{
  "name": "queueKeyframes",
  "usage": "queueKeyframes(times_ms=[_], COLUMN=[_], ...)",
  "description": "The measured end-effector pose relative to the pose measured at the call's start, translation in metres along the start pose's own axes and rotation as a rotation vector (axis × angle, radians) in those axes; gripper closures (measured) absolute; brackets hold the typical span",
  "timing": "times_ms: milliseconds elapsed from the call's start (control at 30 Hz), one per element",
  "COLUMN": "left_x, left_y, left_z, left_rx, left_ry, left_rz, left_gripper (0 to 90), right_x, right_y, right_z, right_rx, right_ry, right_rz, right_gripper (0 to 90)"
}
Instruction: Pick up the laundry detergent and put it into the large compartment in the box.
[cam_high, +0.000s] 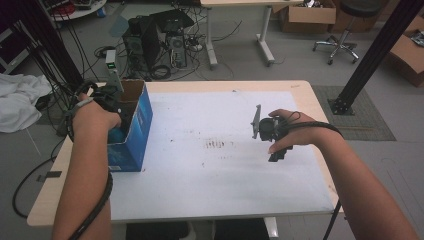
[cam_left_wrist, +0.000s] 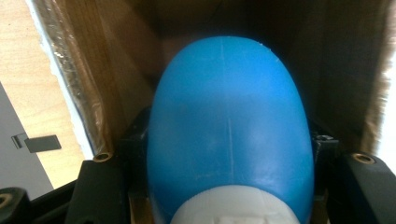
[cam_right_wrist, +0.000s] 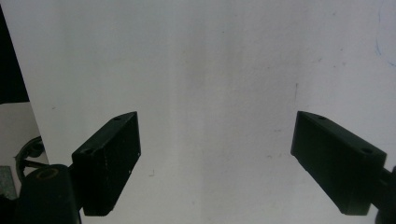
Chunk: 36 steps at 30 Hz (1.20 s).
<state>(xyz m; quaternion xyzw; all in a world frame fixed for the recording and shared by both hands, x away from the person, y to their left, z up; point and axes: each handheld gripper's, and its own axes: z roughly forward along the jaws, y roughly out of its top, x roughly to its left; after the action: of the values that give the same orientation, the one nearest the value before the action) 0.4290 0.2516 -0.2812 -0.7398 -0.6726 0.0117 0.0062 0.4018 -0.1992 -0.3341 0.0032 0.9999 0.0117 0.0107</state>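
Note:
A blue cardboard box (cam_high: 134, 126) with an open top stands at the left edge of the white sheet (cam_high: 220, 165). My left gripper (cam_high: 109, 104) reaches down into it. In the left gripper view the left gripper (cam_left_wrist: 229, 144) is shut on a smooth blue rounded object (cam_left_wrist: 229, 116) with a white end (cam_left_wrist: 233, 207), and the box's brown inner walls (cam_left_wrist: 107, 70) surround it. My right gripper (cam_high: 276, 150) hovers over the right part of the sheet. In the right gripper view the right gripper (cam_right_wrist: 215, 126) is open, with bare white sheet (cam_right_wrist: 210, 70) between its jaws.
The wooden table (cam_high: 305, 90) ends just past the sheet on all sides. Beyond it on the floor are computer towers (cam_high: 155, 42) with cables, a desk leg (cam_high: 265, 42), a stool (cam_high: 345, 30) and cardboard boxes (cam_high: 307, 15). A black post (cam_high: 375, 55) rises at right; a white cloth (cam_high: 20, 102) lies at left.

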Motion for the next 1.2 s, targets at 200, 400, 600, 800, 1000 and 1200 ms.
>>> queueKeyframes(times_ms=[200, 400, 600, 800, 1000, 1200], left_x=[0.0009, 0.001, 0.0019, 0.0019, 0.0002, 0.0022], left_y=[0.0014, 0.0023, 0.0015, 0.0011, 0.001, -0.0011], left_z=[0.0056, 0.0067, 0.0071, 0.0073, 0.0074, 0.0074], left_rx=[-0.008, -0.026, -0.039, -0.033, -0.024, -0.031], left_ry=[0.007, 0.007, 0.005, 0.005, 0.012, 0.004], left_rz=[0.003, 0.012, 0.024, 0.006, 0.01, 0.007], left_gripper=[38.2, 38.2, 38.1, 38.1, 38.0, 37.9], right_x=[0.0002, -0.0004, -0.0005, 0.0004, 0.0015, 0.0021], right_y=[0.0, 0.0021, 0.0012, 0.0001, 0.0004, -0.0015], right_z=[0.0027, 0.0043, 0.0039, 0.0026, 0.002, 0.0021], right_rx=[0.002, 0.003, 0.002, 0.0, 0.0, -0.004], right_ry=[0.002, 0.003, 0.003, 0.001, 0.001, 0.001], right_rz=[0.003, -0.003, 0.001, 0.003, -0.001, 0.004], right_gripper=[16.0, 16.0, 16.0, 16.0, 16.0, 16.0])
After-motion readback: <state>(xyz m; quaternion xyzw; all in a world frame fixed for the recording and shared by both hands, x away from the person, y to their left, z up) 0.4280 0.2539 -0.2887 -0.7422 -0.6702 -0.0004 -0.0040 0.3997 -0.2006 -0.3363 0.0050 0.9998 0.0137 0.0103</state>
